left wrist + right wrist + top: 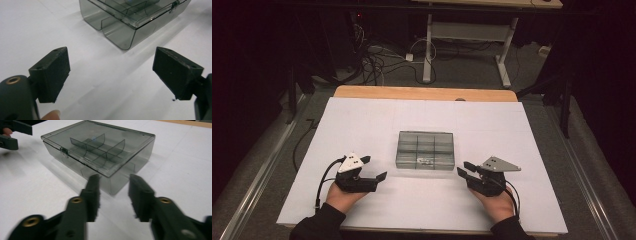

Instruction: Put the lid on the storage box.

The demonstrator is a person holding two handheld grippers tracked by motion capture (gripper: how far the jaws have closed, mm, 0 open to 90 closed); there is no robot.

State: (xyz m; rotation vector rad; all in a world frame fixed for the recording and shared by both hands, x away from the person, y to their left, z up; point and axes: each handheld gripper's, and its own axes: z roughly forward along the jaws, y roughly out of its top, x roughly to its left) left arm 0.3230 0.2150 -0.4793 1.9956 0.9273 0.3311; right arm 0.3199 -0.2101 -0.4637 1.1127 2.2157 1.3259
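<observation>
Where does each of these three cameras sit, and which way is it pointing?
High view: above the table, looking forward and down; forearms, left gripper and right gripper show.
Left gripper view: rides the left gripper, facing the box corner.
Right gripper view: rides the right gripper, facing the latch.
All share the box.

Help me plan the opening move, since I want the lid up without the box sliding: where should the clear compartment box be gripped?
Probably at the small latch on the front wall of the closed compartment box, coming from the person's side. The lid lies flat and flush, so the latch looks like the only protruding part. The left hand-held gripper and right hand-held gripper, both open, flank the near corners; one could steady a corner.
</observation>
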